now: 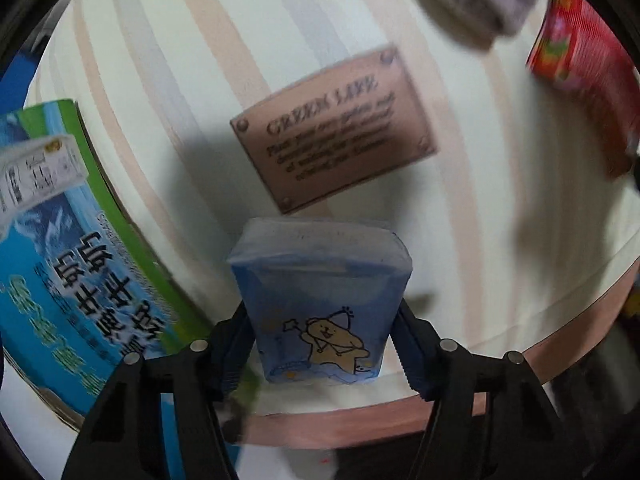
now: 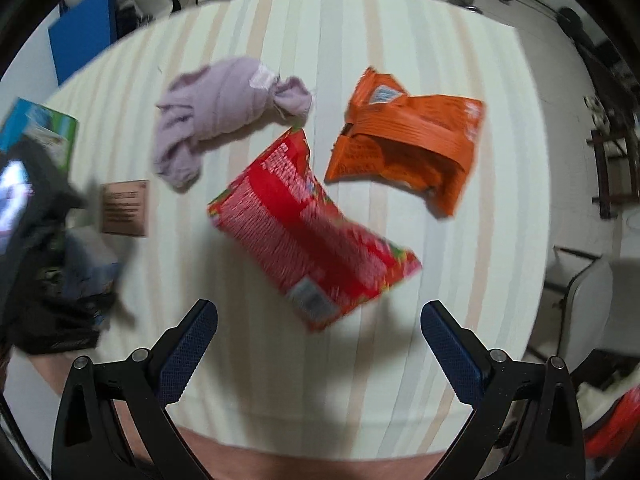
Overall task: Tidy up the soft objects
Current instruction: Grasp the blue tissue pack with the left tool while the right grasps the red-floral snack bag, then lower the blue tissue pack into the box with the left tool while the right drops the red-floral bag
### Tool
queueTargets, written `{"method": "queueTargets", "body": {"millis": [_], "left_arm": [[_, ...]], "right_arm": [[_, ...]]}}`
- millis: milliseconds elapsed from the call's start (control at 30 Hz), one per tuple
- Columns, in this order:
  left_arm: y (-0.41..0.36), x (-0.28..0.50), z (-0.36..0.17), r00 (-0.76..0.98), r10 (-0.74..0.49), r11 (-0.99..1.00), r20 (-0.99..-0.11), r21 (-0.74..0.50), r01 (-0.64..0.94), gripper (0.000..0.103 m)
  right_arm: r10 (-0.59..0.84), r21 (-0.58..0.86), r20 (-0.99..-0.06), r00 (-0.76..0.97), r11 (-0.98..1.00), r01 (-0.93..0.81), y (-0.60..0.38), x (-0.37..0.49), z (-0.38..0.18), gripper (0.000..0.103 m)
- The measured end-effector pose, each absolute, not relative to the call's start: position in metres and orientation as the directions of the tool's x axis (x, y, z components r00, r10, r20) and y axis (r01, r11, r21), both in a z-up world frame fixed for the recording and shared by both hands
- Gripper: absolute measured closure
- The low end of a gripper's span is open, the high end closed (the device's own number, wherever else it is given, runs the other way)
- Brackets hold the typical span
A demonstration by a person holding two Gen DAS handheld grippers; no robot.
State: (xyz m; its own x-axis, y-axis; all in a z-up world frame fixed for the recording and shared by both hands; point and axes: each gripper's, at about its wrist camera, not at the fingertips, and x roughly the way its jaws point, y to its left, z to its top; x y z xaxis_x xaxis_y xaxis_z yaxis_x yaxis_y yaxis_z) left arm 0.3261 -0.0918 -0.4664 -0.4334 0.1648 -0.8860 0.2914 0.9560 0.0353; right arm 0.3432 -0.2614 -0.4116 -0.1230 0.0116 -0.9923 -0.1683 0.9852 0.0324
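A small blue tissue pack [image 1: 320,280] with a cartoon bear stands on the striped tablecloth near the front edge. My left gripper [image 1: 322,320] is shut on it, one blue pad against each side. In the right wrist view the same pack [image 2: 90,256] shows blurred at the left. My right gripper [image 2: 318,306] hangs open above the cloth with nothing between its fingers. Just beyond it lies a red snack bag [image 2: 304,232]. Further off are an orange snack bag [image 2: 408,140] and a crumpled lilac cloth [image 2: 216,112].
A blue and green carton [image 1: 60,280] lies close on the left of the tissue pack. A brown printed patch [image 1: 332,128] is sewn to the cloth behind it. The table's front edge [image 1: 360,420] runs just under the left gripper. Chairs and furniture [image 2: 592,304] stand to the right.
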Motion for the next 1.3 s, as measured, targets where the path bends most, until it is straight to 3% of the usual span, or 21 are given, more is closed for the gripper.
{"method": "queueTargets", "body": {"millis": [167, 400, 500, 567, 633, 667, 700, 800, 967, 1033, 1100, 1200, 1300], "left_arm": [[-0.089, 0.324, -0.458, -0.408, 0.005, 0.989, -0.913, -0.054, 0.134, 0.041], [-0.083, 0.29, -0.46, -0.403, -0.076, 0.991, -0.912, -0.114, 0.07, 0.038], [-0.087, 0.277, -0.457, -0.4, -0.09, 0.991, -0.912, -0.122, 0.055, 0.038], [-0.084, 0.269, -0.457, -0.398, -0.104, 0.989, -0.911, -0.136, 0.051, 0.038], [-0.082, 0.258, -0.456, -0.391, -0.125, 0.988, -0.912, -0.151, 0.036, 0.038], [-0.081, 0.254, -0.456, -0.386, -0.129, 0.988, -0.914, -0.152, 0.029, 0.038], [-0.083, 0.256, -0.451, -0.382, -0.13, 0.988, -0.915, -0.15, 0.025, 0.038], [-0.079, 0.251, -0.452, -0.375, -0.134, 0.989, -0.917, -0.147, 0.007, 0.038], [-0.067, 0.267, -0.449, -0.375, -0.169, 0.984, -0.912, -0.174, -0.021, 0.038], [-0.066, 0.269, -0.444, -0.371, -0.206, 0.978, -0.905, -0.201, -0.051, 0.038], [-0.06, 0.266, -0.44, -0.366, -0.249, 0.968, -0.897, -0.235, -0.085, 0.038], [-0.051, 0.265, -0.439, -0.346, -0.294, 0.956, -0.891, -0.265, -0.128, 0.038], [-0.046, 0.261, -0.445, -0.356, -0.305, 0.951, -0.883, -0.266, -0.155, 0.038]], "right_arm": [[0.002, 0.022, -0.993, -0.117, 0.986, -0.166, -0.255, 0.36, -0.437, 0.002], [-0.012, 0.008, -0.981, -0.193, 0.995, -0.103, -0.26, 0.332, -0.44, 0.059], [0.064, 0.086, -0.968, -0.242, 0.993, -0.079, -0.256, 0.316, -0.437, 0.059], [0.044, 0.064, -0.977, -0.206, 0.994, -0.09, -0.255, 0.314, -0.427, 0.056], [-0.009, 0.009, -0.992, -0.127, 0.989, -0.146, -0.252, 0.317, -0.407, 0.035], [-0.028, -0.012, -0.995, -0.094, 0.985, -0.174, -0.25, 0.321, -0.398, 0.019], [-0.039, -0.025, -0.997, -0.068, 0.979, -0.201, -0.248, 0.325, -0.392, 0.012], [-0.093, -0.081, -0.995, -0.026, 0.951, -0.299, -0.237, 0.347, -0.384, 0.012], [-0.119, -0.067, -0.987, -0.109, 0.915, -0.397, -0.219, 0.388, -0.417, 0.012], [-0.141, -0.076, -0.98, -0.137, 0.913, -0.4, -0.22, 0.394, -0.43, 0.02], [-0.126, -0.058, -0.977, -0.169, 0.931, -0.361, -0.223, 0.396, -0.434, 0.034], [-0.115, -0.041, -0.969, -0.218, 0.947, -0.319, -0.23, 0.388, -0.431, 0.043], [-0.13, -0.053, -0.964, -0.234, 0.949, -0.31, -0.231, 0.373, -0.429, 0.045]]}}
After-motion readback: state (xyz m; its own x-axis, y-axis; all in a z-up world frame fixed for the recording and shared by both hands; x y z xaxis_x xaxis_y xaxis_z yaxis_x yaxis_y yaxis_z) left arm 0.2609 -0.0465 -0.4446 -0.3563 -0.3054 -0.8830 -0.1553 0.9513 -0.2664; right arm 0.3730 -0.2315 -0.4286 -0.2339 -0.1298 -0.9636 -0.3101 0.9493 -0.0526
